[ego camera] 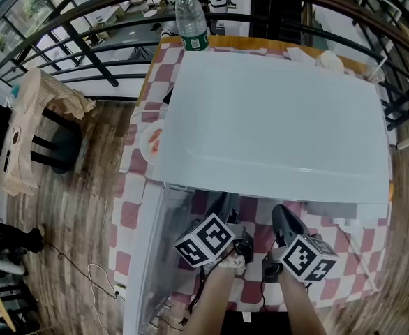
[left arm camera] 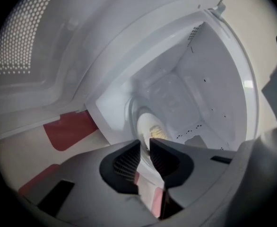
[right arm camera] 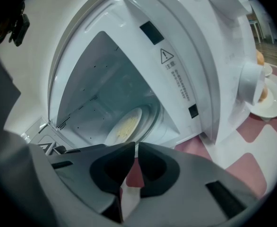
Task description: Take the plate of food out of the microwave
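Note:
The white microwave (ego camera: 274, 110) stands on a red-and-white checked table, its door (ego camera: 140, 257) swung open to the left. Inside the cavity lies a white plate with pale yellow food (left arm camera: 150, 126), also seen in the right gripper view (right arm camera: 124, 126). Both grippers hover side by side in front of the opening, short of the plate. My left gripper (left arm camera: 144, 143) has its jaws a narrow gap apart with nothing between them. The jaws of my right gripper (right arm camera: 135, 145) are closed to a thin slit and hold nothing. In the head view the left gripper (ego camera: 222, 202) and right gripper (ego camera: 283, 216) reach under the microwave's front edge.
A second plate (ego camera: 151, 144) with food sits left of the microwave; a plate with round rolls (right arm camera: 266, 100) lies beside the oven's side. A water bottle (ego camera: 190, 19) stands behind it. A cloth-draped chair (ego camera: 30, 124) is on the wooden floor at left.

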Available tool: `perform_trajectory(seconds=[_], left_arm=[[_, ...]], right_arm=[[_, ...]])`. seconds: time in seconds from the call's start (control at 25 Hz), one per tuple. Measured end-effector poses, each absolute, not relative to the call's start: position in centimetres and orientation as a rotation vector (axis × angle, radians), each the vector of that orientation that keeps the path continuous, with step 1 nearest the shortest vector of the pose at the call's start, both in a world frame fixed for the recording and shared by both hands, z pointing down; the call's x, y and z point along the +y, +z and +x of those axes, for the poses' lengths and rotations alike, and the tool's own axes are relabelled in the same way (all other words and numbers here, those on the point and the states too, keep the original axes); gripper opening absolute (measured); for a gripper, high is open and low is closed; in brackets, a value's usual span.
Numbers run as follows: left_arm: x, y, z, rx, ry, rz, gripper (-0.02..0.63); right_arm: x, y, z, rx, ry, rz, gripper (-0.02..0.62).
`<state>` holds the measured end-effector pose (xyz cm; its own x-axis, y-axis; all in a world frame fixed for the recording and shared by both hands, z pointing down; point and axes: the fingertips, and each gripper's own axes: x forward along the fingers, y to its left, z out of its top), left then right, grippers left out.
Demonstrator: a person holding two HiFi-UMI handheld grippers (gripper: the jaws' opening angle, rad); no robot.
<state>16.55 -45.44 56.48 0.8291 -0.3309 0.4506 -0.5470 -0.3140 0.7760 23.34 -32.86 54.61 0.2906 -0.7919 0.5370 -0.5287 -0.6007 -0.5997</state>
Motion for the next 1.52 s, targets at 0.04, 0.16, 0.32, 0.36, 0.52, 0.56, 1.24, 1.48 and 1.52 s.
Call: perform_trajectory(seconds=[0.04, 0.16, 0.32, 0.36, 0.52, 0.56, 1.24, 1.48, 1.52], left_arm=[[-45.4, 56.4, 16.6, -0.65, 0.244, 1.931, 0.064], [-45.0, 56.2, 16.6, -0.633, 0.224, 1.917, 0.069], [-44.4, 55.7, 16.1, -0.626, 0.211, 1.908, 0.058], [-44.3, 55.8, 15.9, -0.632, 0.214, 1.909, 0.055], [-43.8, 55.5, 15.3, -0.616, 0.185, 1.896, 0.054], [-43.7, 55.4, 15.3, -0.609, 0.176, 1.892, 0.054], [-42.4, 55.6, 13.9, -0.55, 0.179, 1.878, 0.057], [-41.8, 55.8, 13.7, -0.538, 0.192, 1.895, 0.058], [-41.7, 55.8, 13.7, -0.536, 0.192, 1.899, 0.061]], right_arm=[[-32.8, 54.5, 23.5, 1.203, -1.206, -2.269, 0.043], [-32.9, 54.4, 23.3, 1.217, -1.212, -2.255, 0.043], [-33.3, 54.0, 22.7, 1.24, -1.22, -2.196, 0.043], [-33.4, 53.8, 22.6, 1.256, -1.212, -2.199, 0.043], [-34.2, 54.0, 21.3, 1.309, -1.223, -2.115, 0.061], [-34.6, 54.3, 20.8, 1.304, -1.243, -2.049, 0.102], [-37.0, 57.0, 19.1, 1.147, -1.472, -1.57, 0.158], [-37.4, 57.1, 18.5, 1.157, -1.459, -1.531, 0.104], [-37.7, 57.0, 18.5, 1.158, -1.452, -1.521, 0.1]])
